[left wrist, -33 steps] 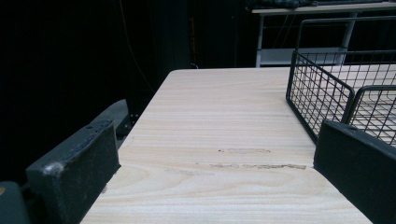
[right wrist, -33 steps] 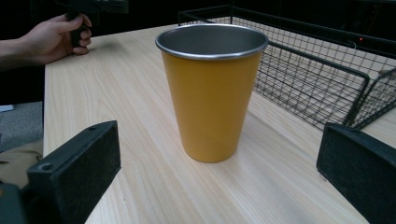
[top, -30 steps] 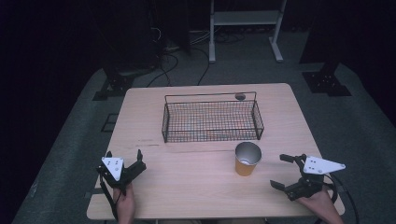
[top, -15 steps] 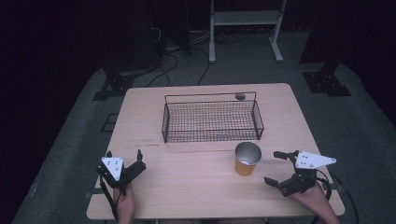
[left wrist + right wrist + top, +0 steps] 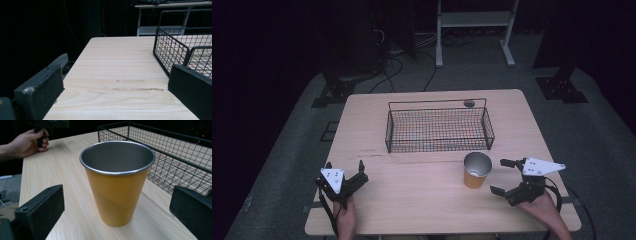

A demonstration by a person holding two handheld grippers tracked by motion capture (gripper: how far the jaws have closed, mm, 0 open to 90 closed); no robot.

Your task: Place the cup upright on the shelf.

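Observation:
An orange cup [image 5: 477,170] with a bare metal inside stands upright on the wooden table [image 5: 412,200], just in front of the wire basket's right end. My right gripper [image 5: 498,176] is open just right of the cup, jaws pointing at it. In the right gripper view the cup [image 5: 117,182] stands close ahead, between the lines of the two spread jaws and untouched by them. My left gripper [image 5: 344,167] rests open near the table's front left with nothing between its jaws. The left gripper view shows bare tabletop [image 5: 120,75] between them.
A black wire basket [image 5: 437,125] sits at the middle back of the table; its corner [image 5: 172,47] is ahead and to the right of the left gripper. A small dark round thing [image 5: 469,103] lies behind the basket. Beyond the table stands a white frame [image 5: 472,20].
My right gripper has moved left toward the cup, staying open. The left gripper and the cup have not moved.

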